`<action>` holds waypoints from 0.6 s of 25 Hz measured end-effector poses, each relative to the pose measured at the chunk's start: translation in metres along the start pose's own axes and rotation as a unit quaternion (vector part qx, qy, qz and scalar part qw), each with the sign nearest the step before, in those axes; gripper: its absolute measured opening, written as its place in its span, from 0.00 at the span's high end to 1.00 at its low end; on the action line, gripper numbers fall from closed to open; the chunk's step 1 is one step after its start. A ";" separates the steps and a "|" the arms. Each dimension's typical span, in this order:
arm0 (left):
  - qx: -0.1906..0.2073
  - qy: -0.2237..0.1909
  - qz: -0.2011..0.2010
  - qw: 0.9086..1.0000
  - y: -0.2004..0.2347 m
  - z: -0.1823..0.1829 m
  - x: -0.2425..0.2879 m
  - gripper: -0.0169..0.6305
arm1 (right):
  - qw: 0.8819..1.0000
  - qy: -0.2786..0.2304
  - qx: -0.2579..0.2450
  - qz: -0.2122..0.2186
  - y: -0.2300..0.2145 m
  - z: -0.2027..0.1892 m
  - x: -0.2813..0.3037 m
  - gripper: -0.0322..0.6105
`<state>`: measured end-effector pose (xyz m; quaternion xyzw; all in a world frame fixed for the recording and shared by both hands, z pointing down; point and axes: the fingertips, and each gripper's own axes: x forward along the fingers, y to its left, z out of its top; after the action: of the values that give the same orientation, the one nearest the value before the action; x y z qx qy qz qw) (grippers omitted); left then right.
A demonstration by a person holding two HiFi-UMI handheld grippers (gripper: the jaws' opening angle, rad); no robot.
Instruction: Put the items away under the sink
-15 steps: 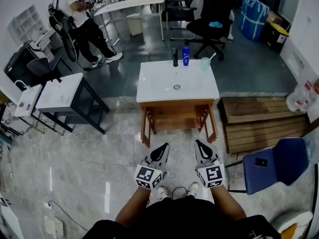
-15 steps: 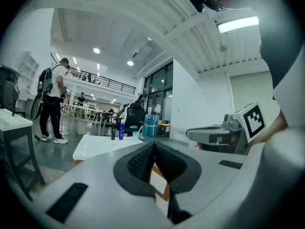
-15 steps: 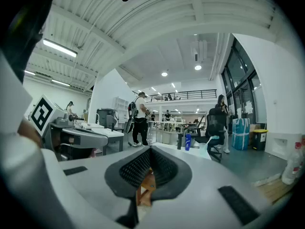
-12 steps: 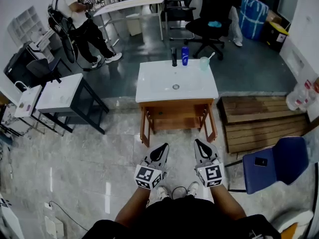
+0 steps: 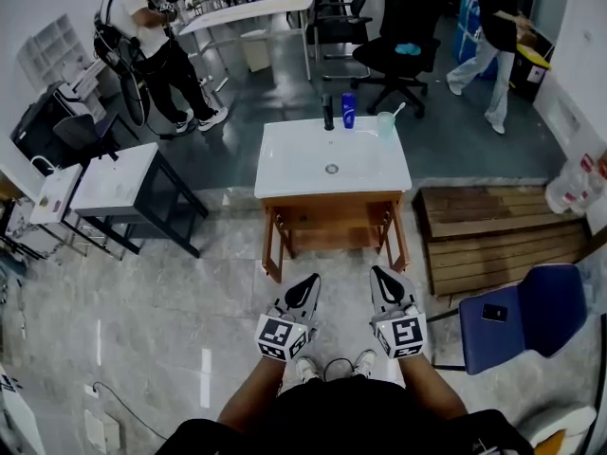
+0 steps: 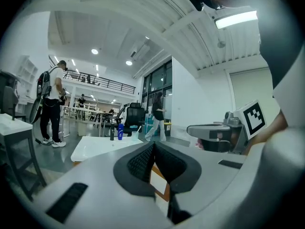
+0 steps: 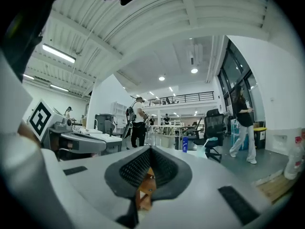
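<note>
Jaws of left gripper (image 5: 307, 282) and right gripper (image 5: 380, 276) sit together, empty; upright blue bottle (image 5: 349, 109) stands well ahead on white wooden-legged sink (image 5: 294, 164), seemingly nearer the right.

Pale marble floor (image 5: 142, 292) spreads before me, grey further off. A blue chair (image 5: 542, 301) stands to my right beside a wooden pallet (image 5: 493, 226); a white table (image 5: 119, 183) (dark-legged) stands left. Overhead, strip lights (image 7: 58, 53) glow.

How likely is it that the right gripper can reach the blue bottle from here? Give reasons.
Probably not yet. The right gripper, jaws shut, is held near the person's body; open floor separates it from the sink, and the blue bottle stands at its far edge. Nothing blocks the way.
</note>
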<state>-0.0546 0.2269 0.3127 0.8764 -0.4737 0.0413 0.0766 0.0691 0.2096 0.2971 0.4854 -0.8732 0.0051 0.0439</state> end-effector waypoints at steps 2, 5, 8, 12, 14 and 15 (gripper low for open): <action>0.004 0.001 0.000 1.000 -0.005 0.001 0.005 0.95 | 1.000 -0.001 0.003 0.000 -0.007 -0.001 -0.002 0.92; 0.008 0.003 0.002 1.000 -0.014 0.001 0.014 0.95 | 1.000 0.000 0.006 0.002 -0.020 -0.006 -0.007 0.92; 0.016 0.011 0.003 1.000 -0.023 -0.002 0.025 0.95 | 1.000 -0.001 0.009 0.005 -0.037 -0.009 -0.013 0.92; 0.028 0.021 0.013 0.999 -0.029 -0.004 0.041 0.95 | 1.000 -0.001 0.008 0.011 -0.058 -0.016 -0.019 0.92; 0.026 0.021 0.018 0.999 -0.033 -0.002 0.048 0.95 | 1.000 -0.001 0.011 0.012 -0.068 -0.017 -0.022 0.92; 0.023 0.020 0.019 0.999 -0.036 -0.001 0.051 0.95 | 1.000 -0.001 0.013 0.012 -0.073 -0.017 -0.024 0.92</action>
<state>0.0034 0.2043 0.3175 0.8678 -0.4875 0.0710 0.0647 0.1451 0.1924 0.3100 0.4752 -0.8790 0.0165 0.0372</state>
